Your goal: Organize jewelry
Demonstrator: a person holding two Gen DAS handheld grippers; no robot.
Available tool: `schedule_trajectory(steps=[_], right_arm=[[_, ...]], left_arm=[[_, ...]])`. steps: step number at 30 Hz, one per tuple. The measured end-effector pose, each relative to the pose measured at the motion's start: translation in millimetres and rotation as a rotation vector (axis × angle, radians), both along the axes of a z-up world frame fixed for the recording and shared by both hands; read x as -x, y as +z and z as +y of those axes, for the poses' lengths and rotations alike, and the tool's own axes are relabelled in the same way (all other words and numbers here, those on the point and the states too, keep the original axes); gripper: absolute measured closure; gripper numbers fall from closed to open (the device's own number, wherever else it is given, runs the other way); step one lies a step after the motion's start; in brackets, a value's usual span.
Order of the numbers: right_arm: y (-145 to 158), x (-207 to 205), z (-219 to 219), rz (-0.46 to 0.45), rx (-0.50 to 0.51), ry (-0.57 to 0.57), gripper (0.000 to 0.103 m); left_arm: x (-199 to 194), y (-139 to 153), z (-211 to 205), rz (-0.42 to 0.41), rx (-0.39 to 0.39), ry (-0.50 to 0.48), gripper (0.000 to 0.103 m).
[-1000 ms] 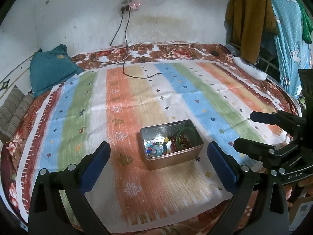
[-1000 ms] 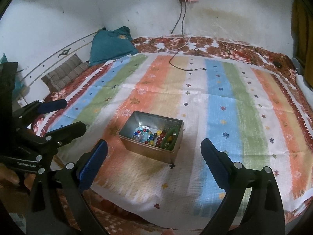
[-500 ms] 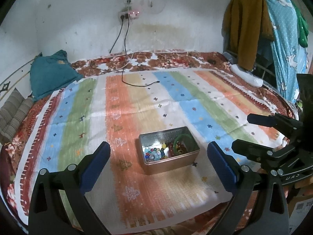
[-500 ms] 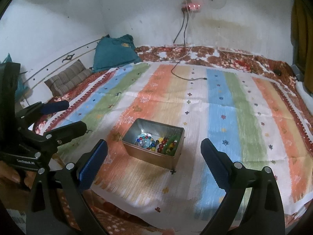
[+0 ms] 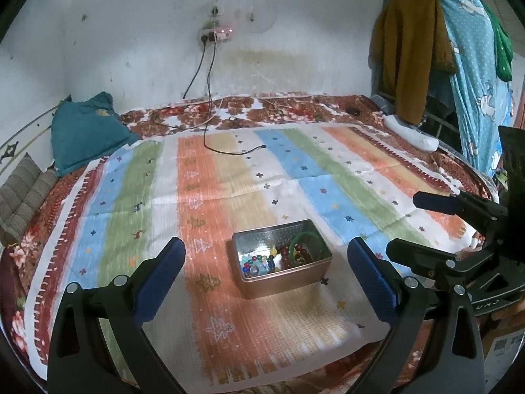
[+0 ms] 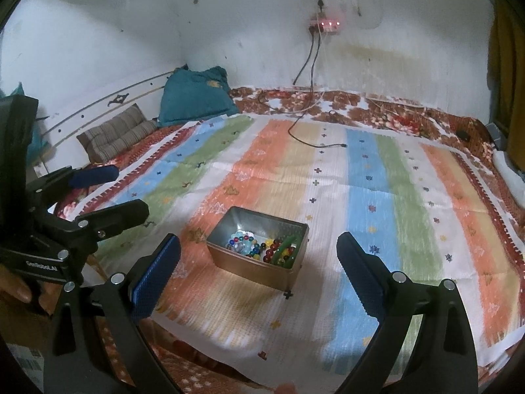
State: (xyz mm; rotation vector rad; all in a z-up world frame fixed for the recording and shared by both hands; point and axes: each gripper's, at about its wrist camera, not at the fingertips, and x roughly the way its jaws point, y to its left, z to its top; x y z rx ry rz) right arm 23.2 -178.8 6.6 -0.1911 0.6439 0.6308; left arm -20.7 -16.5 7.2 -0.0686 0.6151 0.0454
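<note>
Left wrist: left gripper spread wide, holding nothing; metal tin of beads, probably a green bangle, sits near striped cloth's front edge. Right wrist: right gripper equally wide, bare; open cloth surrounds tin.

Left gripper held wide open, blue pads well apart, nothing between them. Right gripper likewise spread wide, pads empty. Both side by side, fingers pointing forward and slightly down. Bare fingers of a hand visible behind the left gripper's body.
</note>
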Motion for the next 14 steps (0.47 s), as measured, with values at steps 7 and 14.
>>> schedule_trajectory(steps=[7, 14], right_arm=[[1.7, 3.0, -0.4, -0.017, -0.006, 0.002, 0.006], [2.1, 2.1, -1.6, -0.017, -0.009, -0.004, 0.006]], left_arm=[[-0.3, 1.0, -2.6, 0.004, -0.010, -0.003, 0.006], [-1.5, 0.8, -1.8, 0.010, -0.004, 0.006, 0.006]])
